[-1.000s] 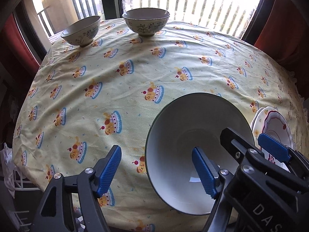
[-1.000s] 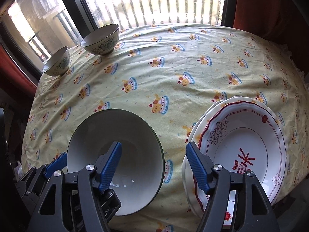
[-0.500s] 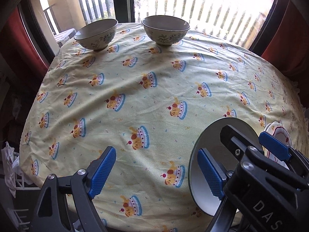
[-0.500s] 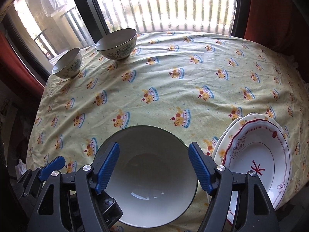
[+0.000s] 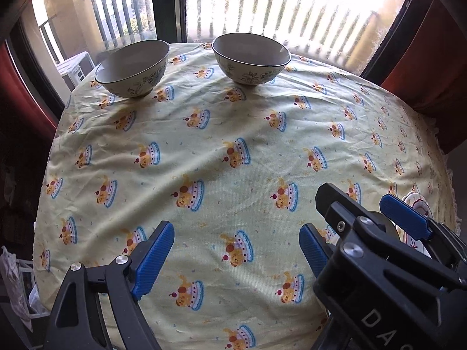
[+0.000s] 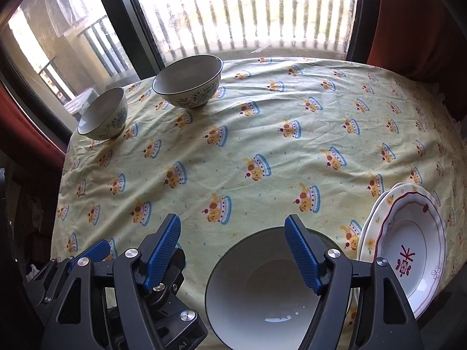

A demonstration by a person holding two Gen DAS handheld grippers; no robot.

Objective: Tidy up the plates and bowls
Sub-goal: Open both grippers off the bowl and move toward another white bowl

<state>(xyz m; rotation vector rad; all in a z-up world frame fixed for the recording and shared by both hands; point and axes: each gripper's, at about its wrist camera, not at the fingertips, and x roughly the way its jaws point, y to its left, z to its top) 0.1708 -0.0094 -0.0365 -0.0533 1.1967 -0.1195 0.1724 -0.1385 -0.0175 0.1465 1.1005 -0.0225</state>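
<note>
both tongs (image 6: pixel 233 250) gape over tablecloth (image 6: pixel 262 134) (white bowl (image 6: pixel 256 291) below).

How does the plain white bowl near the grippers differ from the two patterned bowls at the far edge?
The white bowl is plain with a dark green rim; the far bowls carry leaf patterns outside. It looks wider and sits beside the plates; they stand by the window. All are upright and empty.

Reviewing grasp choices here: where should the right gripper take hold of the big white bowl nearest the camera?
On the rim of the white bowl, from above, one finger inside and one outside. It sits upright with its mouth open; its wide body likely exceeds the open right gripper.
</note>
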